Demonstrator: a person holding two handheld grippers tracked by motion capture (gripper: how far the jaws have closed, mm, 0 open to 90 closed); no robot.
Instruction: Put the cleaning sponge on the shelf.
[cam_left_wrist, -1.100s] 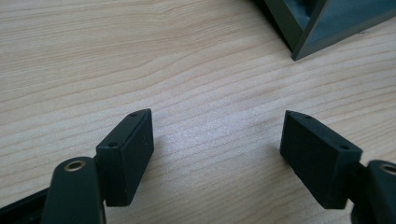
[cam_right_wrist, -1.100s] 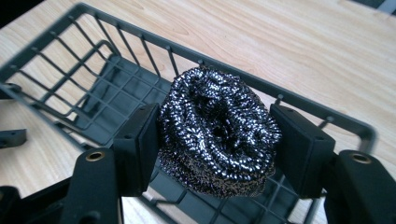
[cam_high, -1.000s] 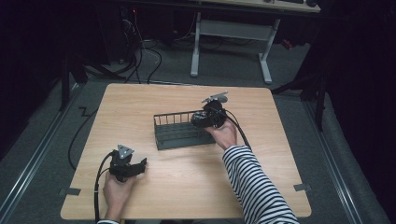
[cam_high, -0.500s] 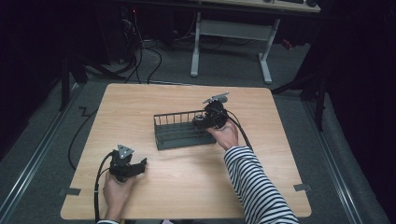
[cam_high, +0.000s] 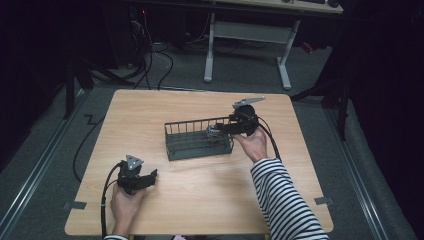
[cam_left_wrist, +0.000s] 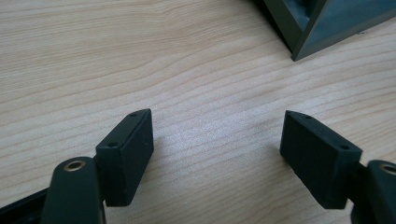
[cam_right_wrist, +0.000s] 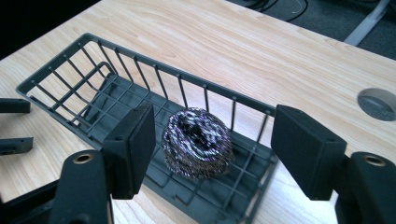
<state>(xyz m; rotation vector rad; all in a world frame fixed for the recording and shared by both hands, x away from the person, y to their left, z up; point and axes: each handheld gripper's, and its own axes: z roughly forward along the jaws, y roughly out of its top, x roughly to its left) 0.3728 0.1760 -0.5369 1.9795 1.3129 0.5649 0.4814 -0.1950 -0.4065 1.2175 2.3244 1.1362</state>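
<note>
A dark wire basket (cam_high: 197, 122) stands mid-table. A steel-wool scourer (cam_right_wrist: 198, 140) lies on its floor at the right end and appears as a small grey ball (cam_high: 214, 133) from above. My right gripper (cam_right_wrist: 212, 140) hovers just above that end (cam_high: 221, 131). Its jaws are open; they have just opened and then closed in a little. The scourer lies loose below them, and neither pad touches it. My left gripper (cam_high: 152, 175) rests low over the table's near left. It is open (cam_left_wrist: 217, 144) with bare wood between the pads.
The basket's near corner (cam_left_wrist: 317, 28) shows ahead of the left gripper. A round cable hole (cam_right_wrist: 376, 103) is in the tabletop beyond the basket. The left gripper's jaws (cam_right_wrist: 14, 125) show at the edge of the right gripper view. A desk frame (cam_high: 245, 45) and cables lie beyond the table's far edge.
My right hand has lifted and drawn back a little from the basket's right end, and the scourer now shows in the basket. The left hand has kept still.
</note>
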